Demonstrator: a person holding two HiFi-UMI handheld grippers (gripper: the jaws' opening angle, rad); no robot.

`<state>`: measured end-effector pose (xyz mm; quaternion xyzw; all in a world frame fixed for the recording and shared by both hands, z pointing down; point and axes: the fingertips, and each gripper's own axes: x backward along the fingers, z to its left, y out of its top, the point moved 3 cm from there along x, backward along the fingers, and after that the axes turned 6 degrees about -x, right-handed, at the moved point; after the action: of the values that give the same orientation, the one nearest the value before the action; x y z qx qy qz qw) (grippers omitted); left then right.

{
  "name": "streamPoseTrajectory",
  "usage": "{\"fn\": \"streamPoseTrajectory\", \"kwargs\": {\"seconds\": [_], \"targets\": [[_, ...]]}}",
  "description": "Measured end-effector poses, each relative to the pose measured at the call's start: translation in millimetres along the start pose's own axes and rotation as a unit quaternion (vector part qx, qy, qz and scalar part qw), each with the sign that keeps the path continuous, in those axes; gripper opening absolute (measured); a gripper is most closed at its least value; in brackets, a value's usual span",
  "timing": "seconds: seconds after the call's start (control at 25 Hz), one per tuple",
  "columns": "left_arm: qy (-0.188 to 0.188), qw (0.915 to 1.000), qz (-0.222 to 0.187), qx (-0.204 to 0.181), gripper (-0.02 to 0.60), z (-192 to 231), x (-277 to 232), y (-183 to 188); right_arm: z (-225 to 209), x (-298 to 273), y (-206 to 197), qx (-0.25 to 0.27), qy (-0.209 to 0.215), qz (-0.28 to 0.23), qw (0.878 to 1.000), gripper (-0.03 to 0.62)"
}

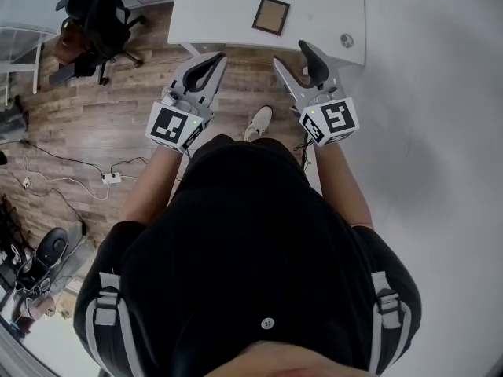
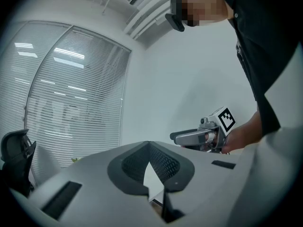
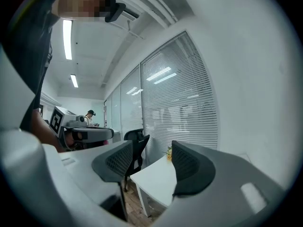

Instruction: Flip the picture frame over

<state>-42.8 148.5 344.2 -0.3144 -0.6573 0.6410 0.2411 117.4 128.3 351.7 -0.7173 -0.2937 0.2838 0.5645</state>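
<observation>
The picture frame point(image 1: 271, 16) lies on the far table point(image 1: 212, 6). Nearer, the left gripper point(image 1: 214, 60) has its jaws together on nothing. The right gripper point(image 1: 290, 53) gapes wide.

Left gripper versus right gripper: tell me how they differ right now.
The left gripper has its jaws closed tip to tip, while the right gripper has its jaws apart. The right gripper's own view shows the white table between its jaws; the left gripper's shows only a sliver. Both are empty and held short of the picture frame.
</observation>
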Motion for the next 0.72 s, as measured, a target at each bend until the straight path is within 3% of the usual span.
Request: {"fn": "streamPoseTrajectory", "kwargs": {"seconds": [0.44, 0.72], "targets": [[0.036, 0.9993, 0.008, 0.002, 0.003, 24.1, -65.2, 11.8, -73.3, -29.1, 7.7, -0.014, 0.019, 0.005, 1.000, 0.265], [0.019, 0.9998, 0.003, 0.001, 0.003, 40.8, -86.6, 13.1, -89.7, -46.8, 10.8, -0.018, 0.008, 0.009, 1.000, 0.265]]}}
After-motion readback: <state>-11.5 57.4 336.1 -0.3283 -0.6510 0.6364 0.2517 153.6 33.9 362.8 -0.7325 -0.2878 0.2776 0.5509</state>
